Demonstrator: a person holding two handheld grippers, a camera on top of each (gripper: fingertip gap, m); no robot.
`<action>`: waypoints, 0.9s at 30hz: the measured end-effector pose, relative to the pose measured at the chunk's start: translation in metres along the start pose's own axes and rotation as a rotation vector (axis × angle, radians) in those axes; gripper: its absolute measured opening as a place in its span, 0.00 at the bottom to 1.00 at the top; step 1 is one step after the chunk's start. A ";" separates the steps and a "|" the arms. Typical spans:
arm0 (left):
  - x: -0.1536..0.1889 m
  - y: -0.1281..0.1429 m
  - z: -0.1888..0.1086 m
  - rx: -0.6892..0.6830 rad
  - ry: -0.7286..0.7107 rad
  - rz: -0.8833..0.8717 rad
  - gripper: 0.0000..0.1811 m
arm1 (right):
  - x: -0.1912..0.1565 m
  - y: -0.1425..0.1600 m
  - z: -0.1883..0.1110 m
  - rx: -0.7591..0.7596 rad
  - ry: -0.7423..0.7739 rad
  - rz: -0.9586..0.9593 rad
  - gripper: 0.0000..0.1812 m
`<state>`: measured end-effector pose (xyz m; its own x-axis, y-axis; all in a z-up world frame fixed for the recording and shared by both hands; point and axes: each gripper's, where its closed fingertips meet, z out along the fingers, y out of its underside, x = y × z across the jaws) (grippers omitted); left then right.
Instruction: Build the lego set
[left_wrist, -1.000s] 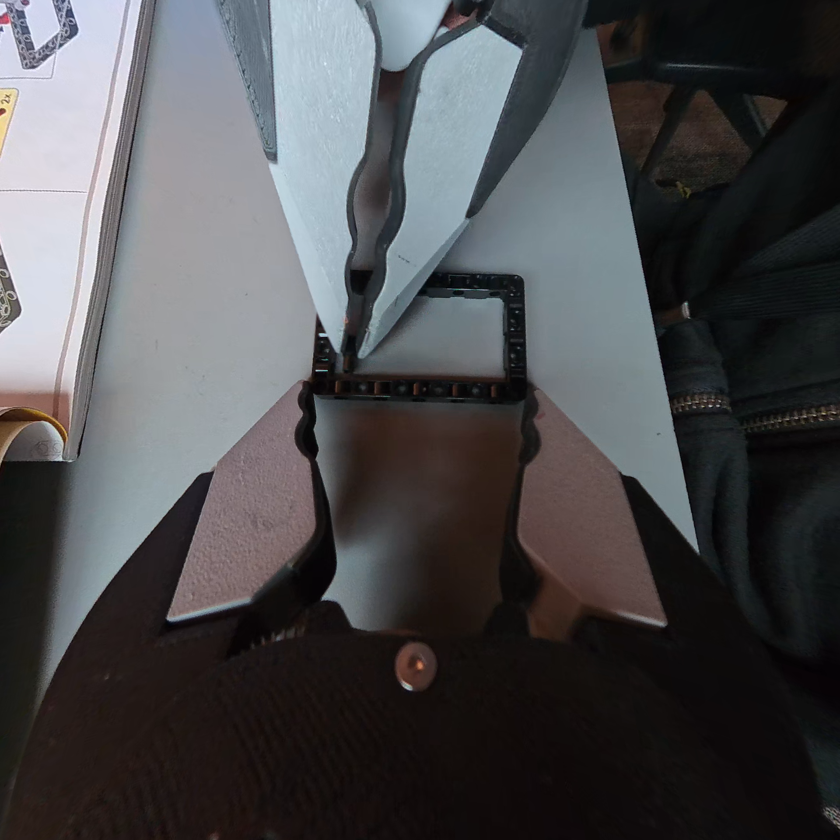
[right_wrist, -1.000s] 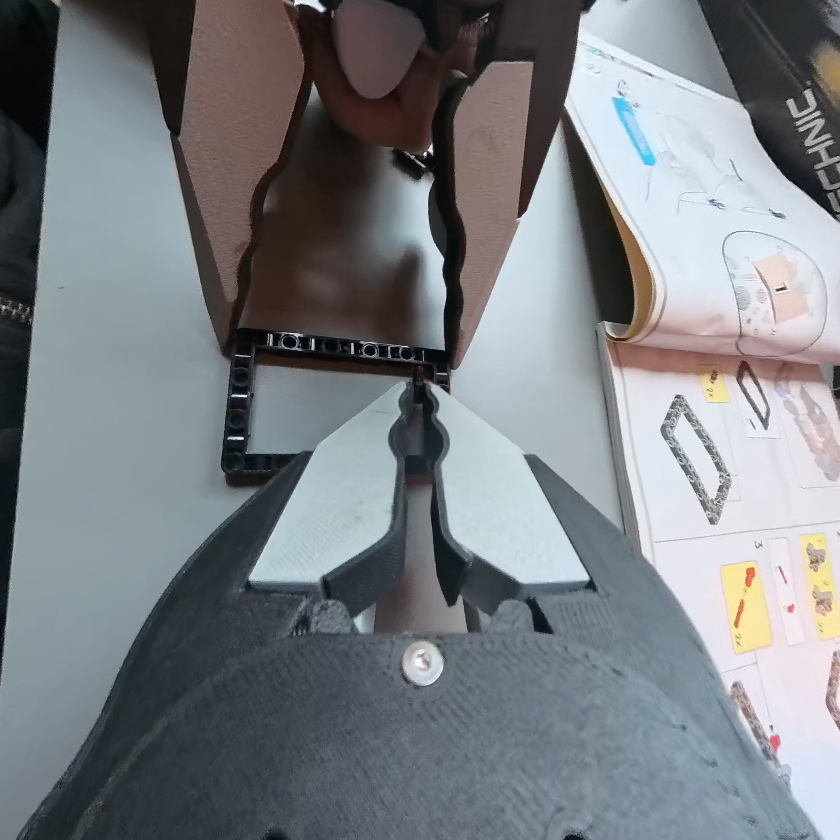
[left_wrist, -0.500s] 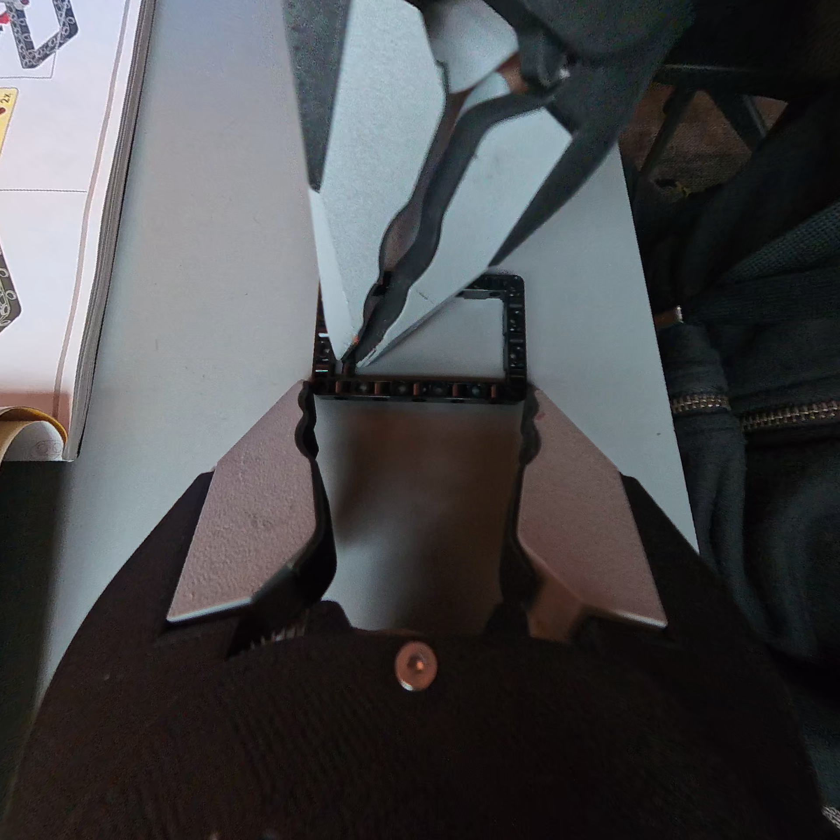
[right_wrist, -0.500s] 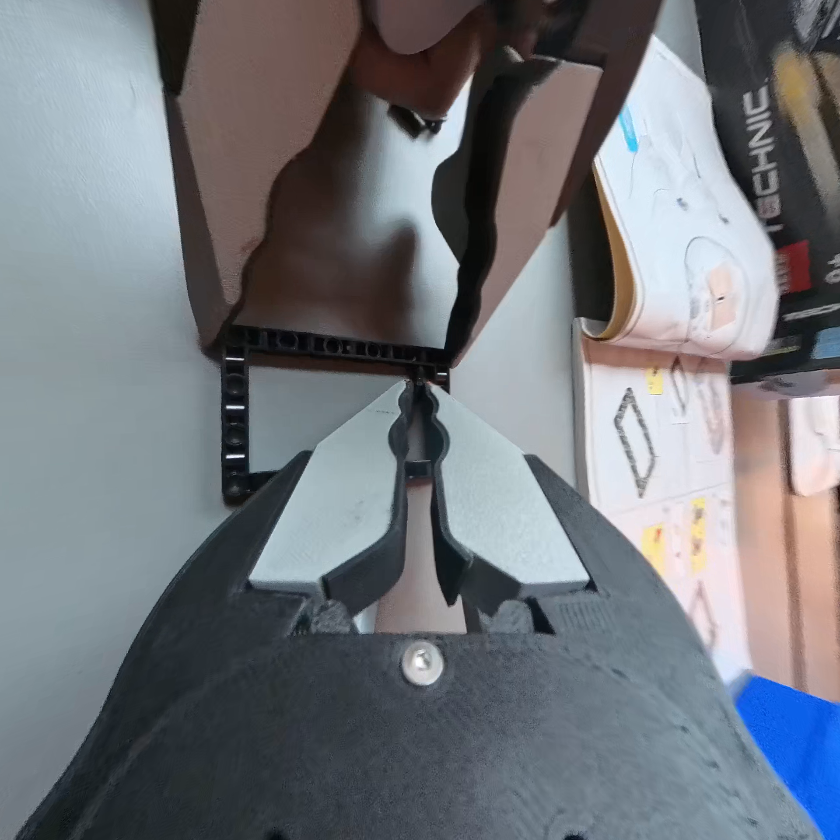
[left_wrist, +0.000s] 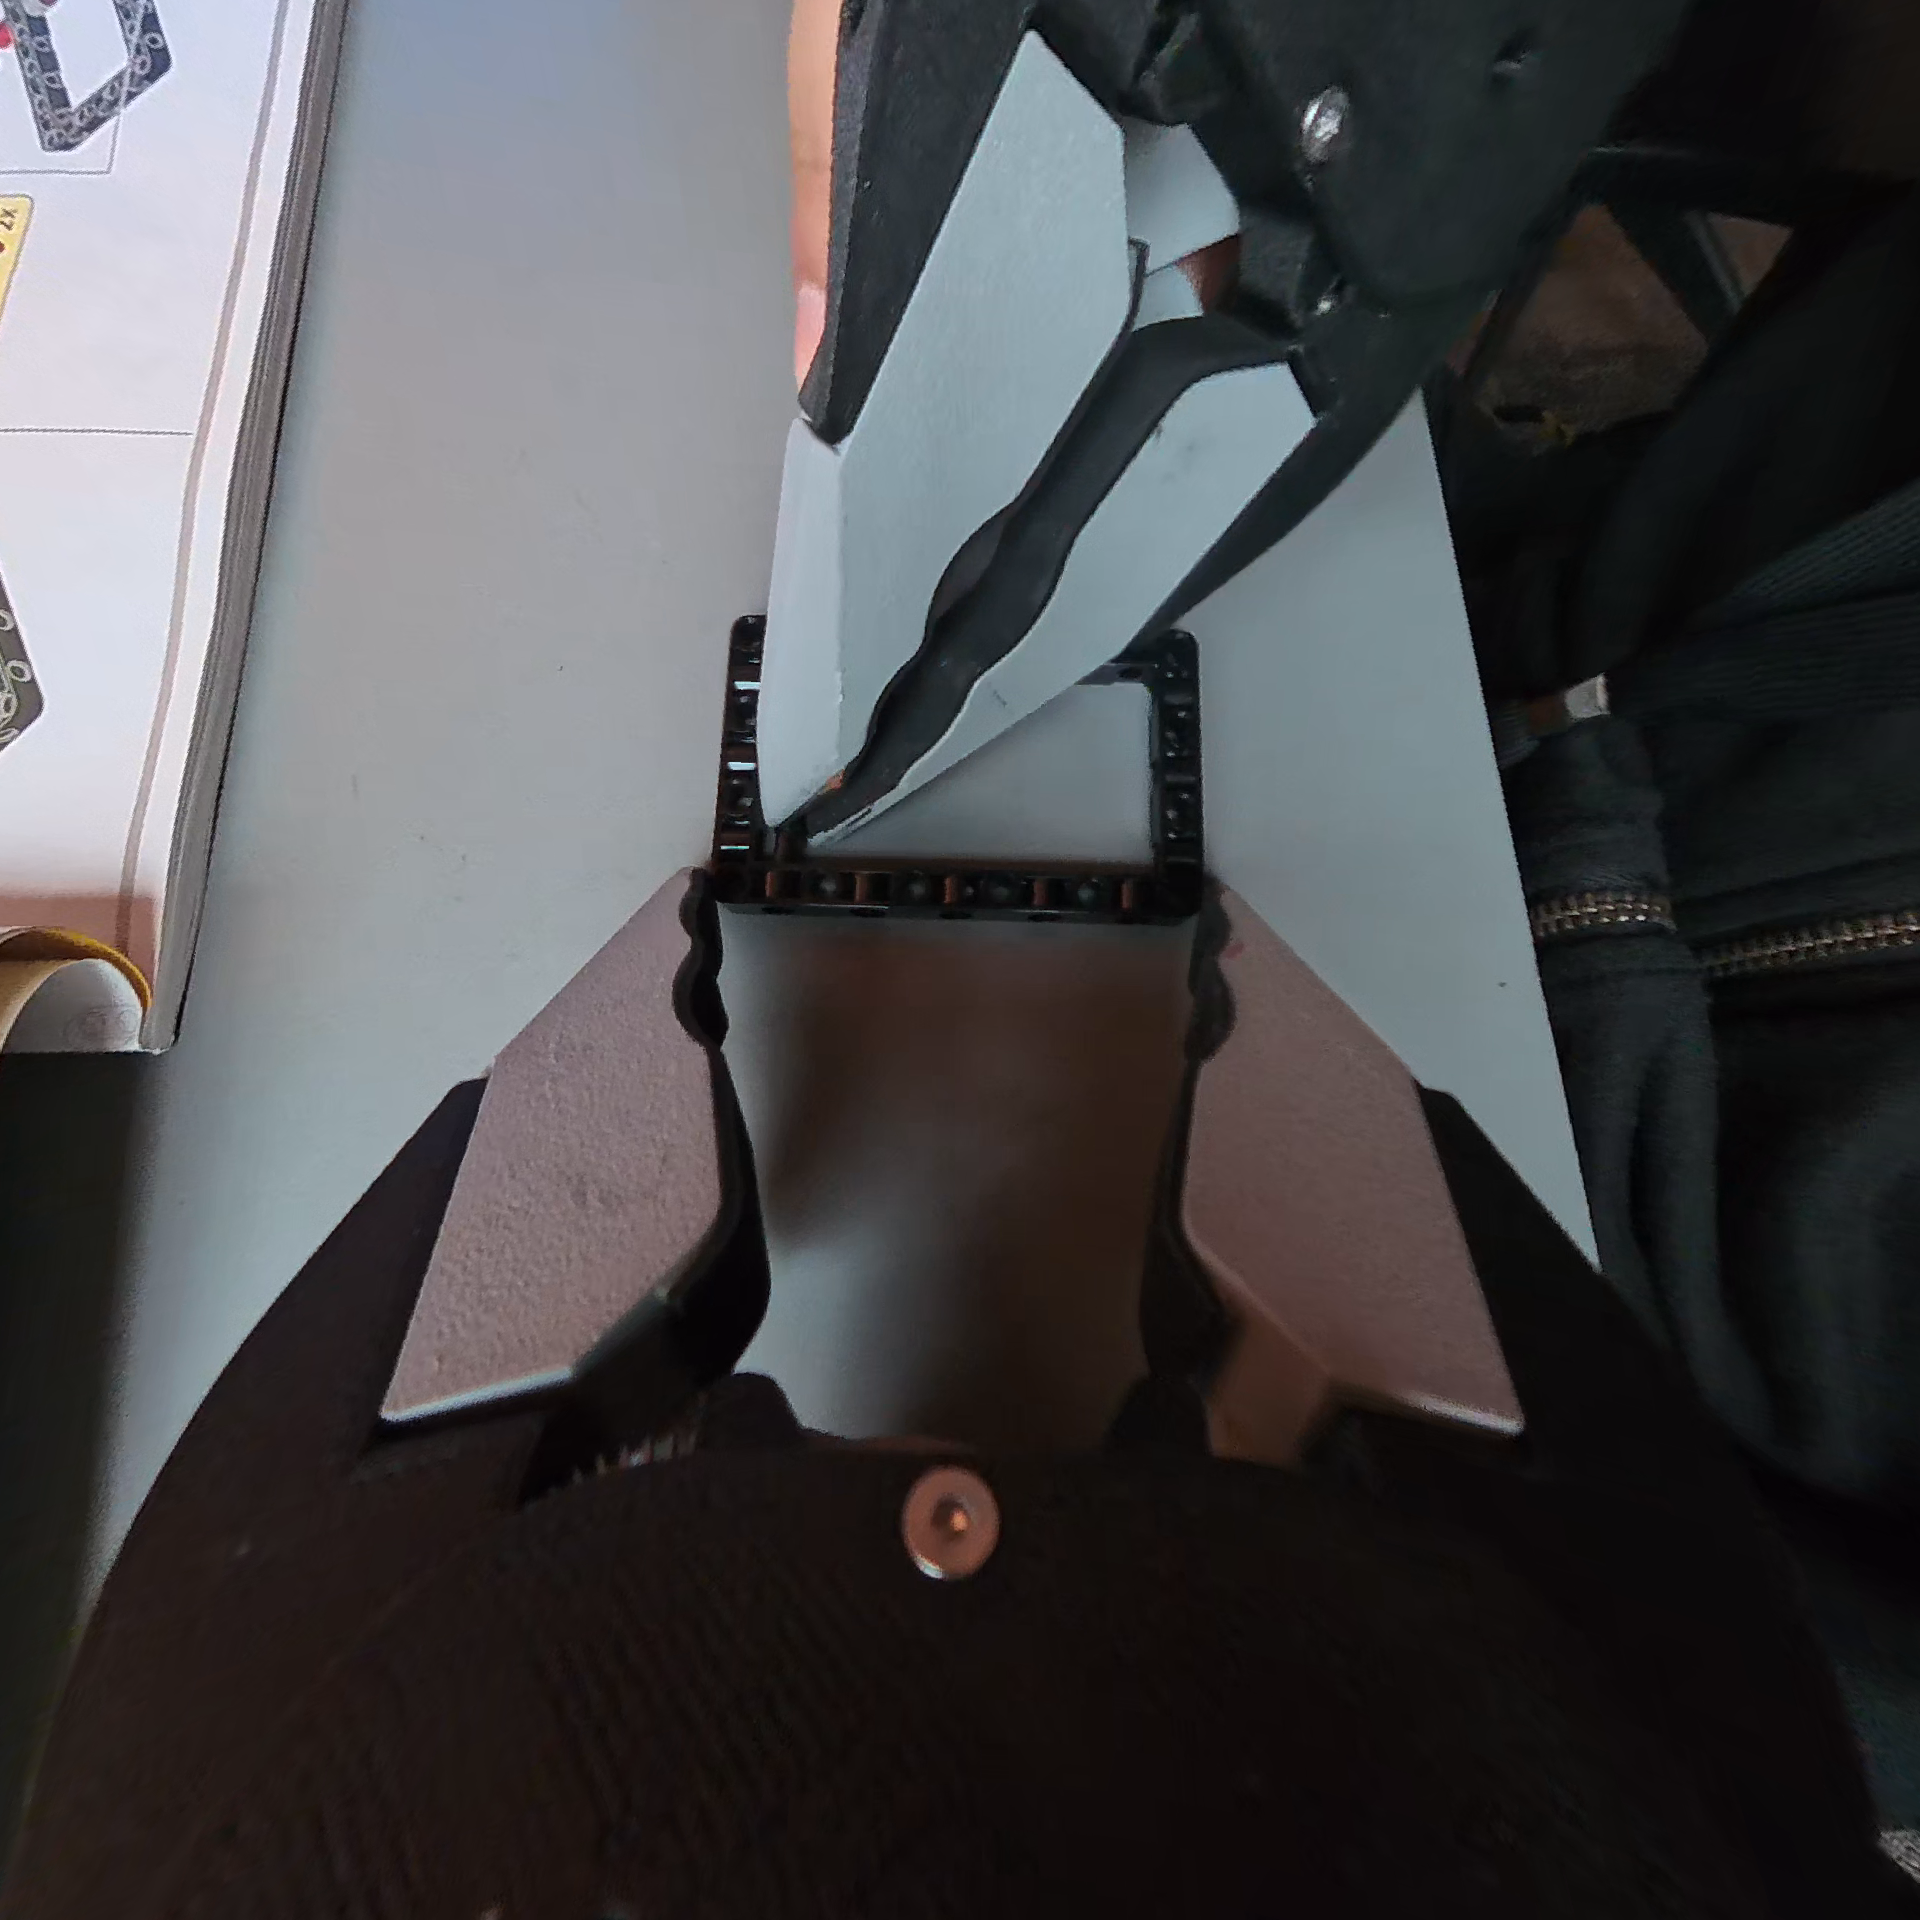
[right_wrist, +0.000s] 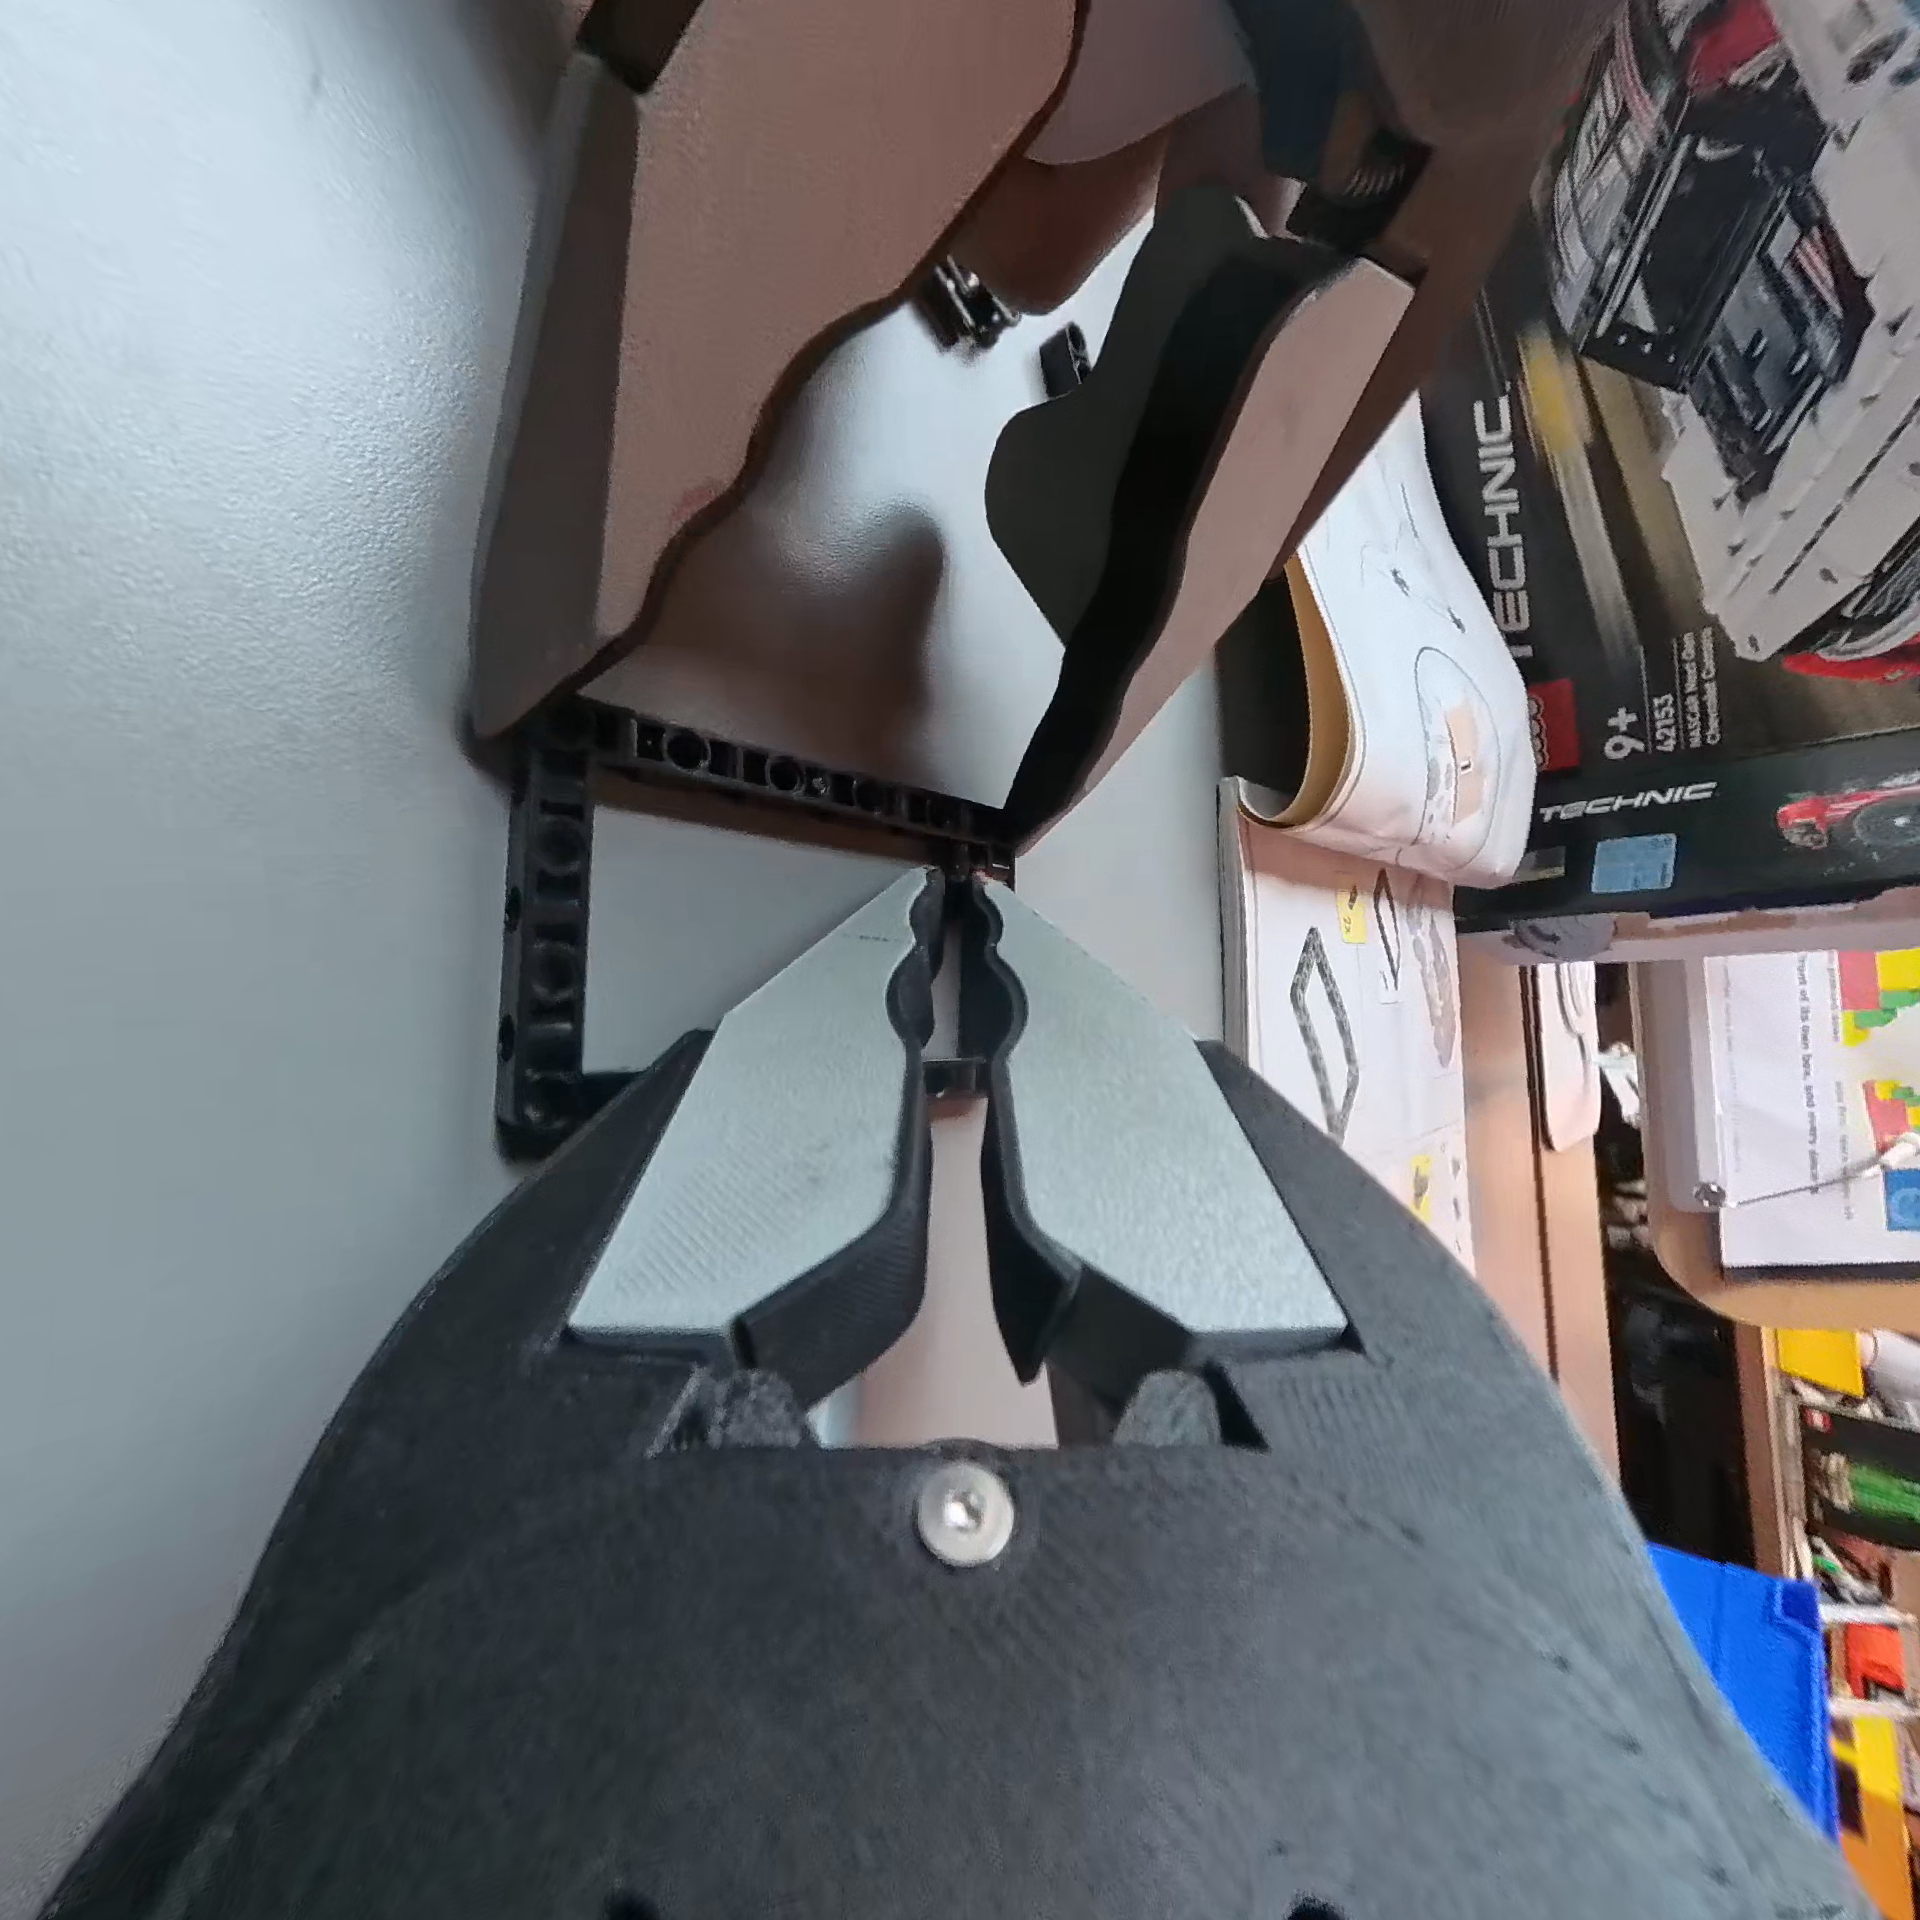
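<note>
While its two brown fingers stand wide apart, the left gripper (left_wrist: 954, 914) has its tips against the two ends of the frame's (left_wrist: 1179, 748) near bar, so the bar is held between them. The frame is a black rectangle with holes, and it lies flat on the grey table (left_wrist: 499, 623), close to the table's right edge in the left wrist view.

The right gripper (right_wrist: 958, 883) comes from the opposite side and is tilted. Its grey fingers (right_wrist: 790, 1122) are nearly closed on a small black piece (right_wrist: 954, 1075), and the tips meet the frame at one corner, the same corner where one left fingertip rests. If the piece is already seated in a hole I cannot tell, because the tips hide it.

Beyond the left gripper, in the right wrist view, some small dark parts (right_wrist: 971, 301) lie on the table. An open manual (right_wrist: 1340, 997) lies beside the frame, along the table's other side, and a set box (right_wrist: 1704, 582) stands next to it. Dark clothing (left_wrist: 1766, 935) with a zipper is just past the right edge of the table.
</note>
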<state>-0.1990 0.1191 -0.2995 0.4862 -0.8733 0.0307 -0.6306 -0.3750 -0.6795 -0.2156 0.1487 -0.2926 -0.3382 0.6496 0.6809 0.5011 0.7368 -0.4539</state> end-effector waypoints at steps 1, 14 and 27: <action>0.000 0.000 0.000 0.000 0.002 0.001 0.50 | 0.000 0.000 0.000 0.023 -0.011 -0.004 0.00; -0.002 0.001 0.000 0.000 -0.007 -0.006 0.50 | 0.003 -0.006 0.002 0.142 -0.060 0.032 0.00; -0.001 0.000 0.000 0.000 -0.008 -0.005 0.50 | 0.025 -0.005 -0.029 0.314 -0.176 0.369 0.05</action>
<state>-0.1991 0.1204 -0.2995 0.4943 -0.8688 0.0282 -0.6279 -0.3793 -0.6796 -0.2040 0.1557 -0.2568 -0.3264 0.8787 0.3483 0.3583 0.4559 -0.8147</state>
